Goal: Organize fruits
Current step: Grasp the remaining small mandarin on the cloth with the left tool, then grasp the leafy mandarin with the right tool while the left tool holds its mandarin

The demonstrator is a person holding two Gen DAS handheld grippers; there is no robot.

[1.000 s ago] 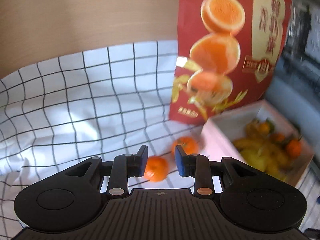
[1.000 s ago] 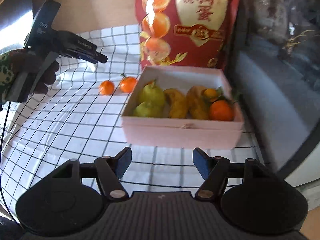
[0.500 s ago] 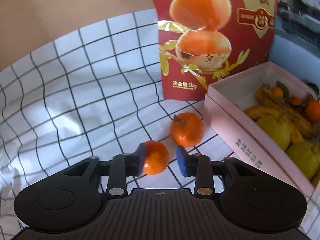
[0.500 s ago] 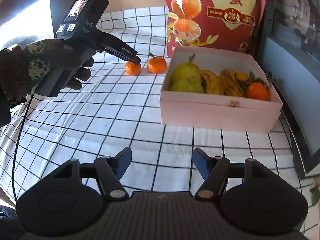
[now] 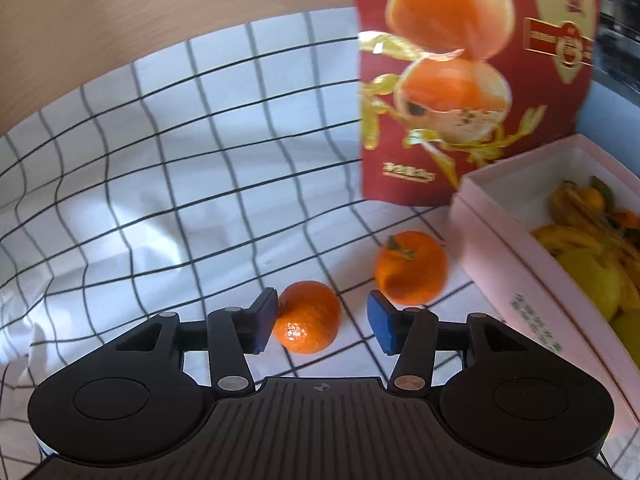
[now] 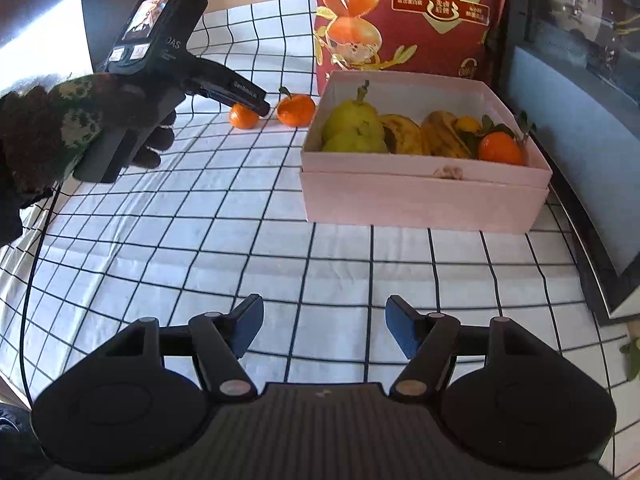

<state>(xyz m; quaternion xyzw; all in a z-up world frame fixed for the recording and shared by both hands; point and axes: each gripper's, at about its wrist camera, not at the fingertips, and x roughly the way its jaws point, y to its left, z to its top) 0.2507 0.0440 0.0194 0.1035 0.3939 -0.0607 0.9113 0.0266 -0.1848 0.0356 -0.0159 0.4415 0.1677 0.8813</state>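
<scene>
The right gripper (image 6: 322, 326) hangs half-open and empty over the checked cloth (image 6: 248, 236). The left gripper (image 5: 322, 320), jaws just widening, straddles a small mandarin (image 5: 308, 317) without squeezing it; a stemmed mandarin (image 5: 412, 267) sits beyond, beside the pink box (image 5: 516, 276).

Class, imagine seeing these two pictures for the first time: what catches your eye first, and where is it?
The tall red bag printed with orange halves stands behind the pink box of pears, bananas and mandarins. On the checked cloth left of the box, the left gripper brackets the smaller mandarin.
</scene>
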